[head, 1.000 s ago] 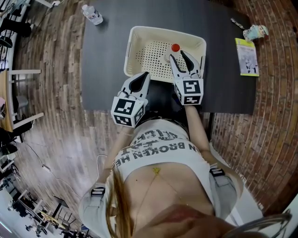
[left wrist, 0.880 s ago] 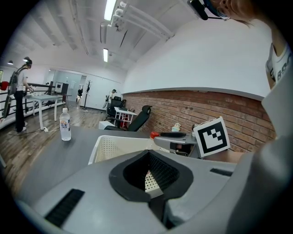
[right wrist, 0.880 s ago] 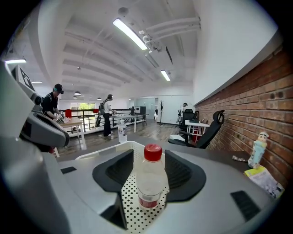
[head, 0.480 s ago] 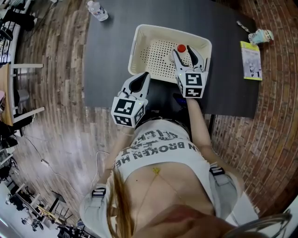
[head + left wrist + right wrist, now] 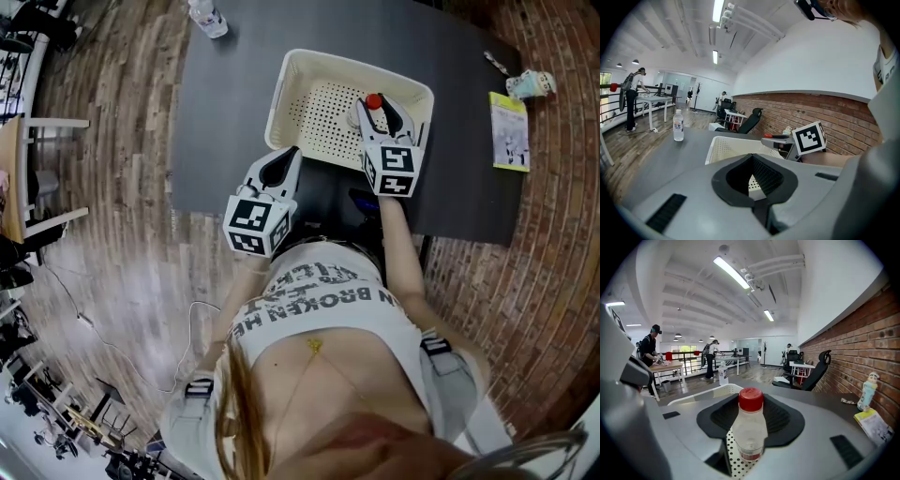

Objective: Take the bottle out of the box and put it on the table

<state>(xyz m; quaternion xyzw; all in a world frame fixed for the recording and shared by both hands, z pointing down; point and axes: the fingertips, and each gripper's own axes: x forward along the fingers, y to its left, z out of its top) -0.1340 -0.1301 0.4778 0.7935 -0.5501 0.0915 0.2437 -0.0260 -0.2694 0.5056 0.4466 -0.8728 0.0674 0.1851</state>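
Observation:
A clear bottle with a red cap [image 5: 373,100] stands upright in the right part of the white perforated basket [image 5: 309,70] on the dark table. My right gripper [image 5: 380,112] reaches into the basket with the bottle [image 5: 749,427] between its jaws. The jaws have just been closing in on it. A strip of basket floor still shows between the bottle and the left pad, so the gripper is open. My left gripper [image 5: 279,167] hovers open and empty at the basket's near rim [image 5: 723,147].
A second water bottle [image 5: 208,17] stands at the table's far left corner. A yellow-green booklet [image 5: 511,131] and a small figurine [image 5: 532,84] lie at the right edge. A black chair sits under the table's near edge. People work at tables in the background.
My right gripper has slid forward into the basket, so the red cap that was ahead of its fingers now sits between them. The left gripper has stayed put.

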